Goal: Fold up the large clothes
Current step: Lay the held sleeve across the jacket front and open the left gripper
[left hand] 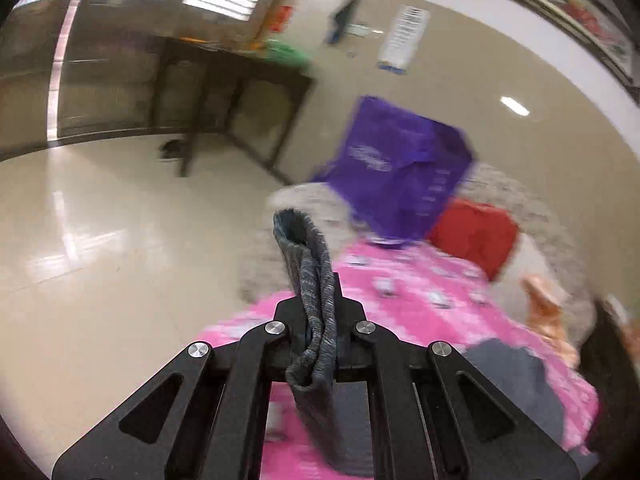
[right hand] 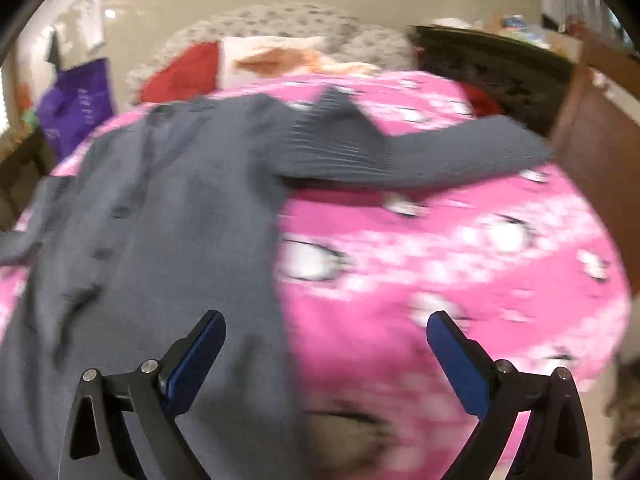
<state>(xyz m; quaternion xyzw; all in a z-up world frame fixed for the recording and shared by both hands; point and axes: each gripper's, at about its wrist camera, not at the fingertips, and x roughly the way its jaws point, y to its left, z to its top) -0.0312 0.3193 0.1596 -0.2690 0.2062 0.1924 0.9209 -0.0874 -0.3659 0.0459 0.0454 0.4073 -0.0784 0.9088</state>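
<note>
While left tool [left hand: 318, 312] pinches cardigan [left hand: 312, 280] hem, seemingly, floor [left hand: 100, 240] lies open.

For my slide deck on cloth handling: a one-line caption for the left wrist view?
Left gripper shut on a grey knit cuff lifted above the pink blanket.

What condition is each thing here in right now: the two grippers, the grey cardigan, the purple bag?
Left gripper: shut on a cardigan edge.
Right gripper: open, empty.
Grey cardigan: spread on the pink blanket, one sleeve out.
Purple bag: upright.
</note>
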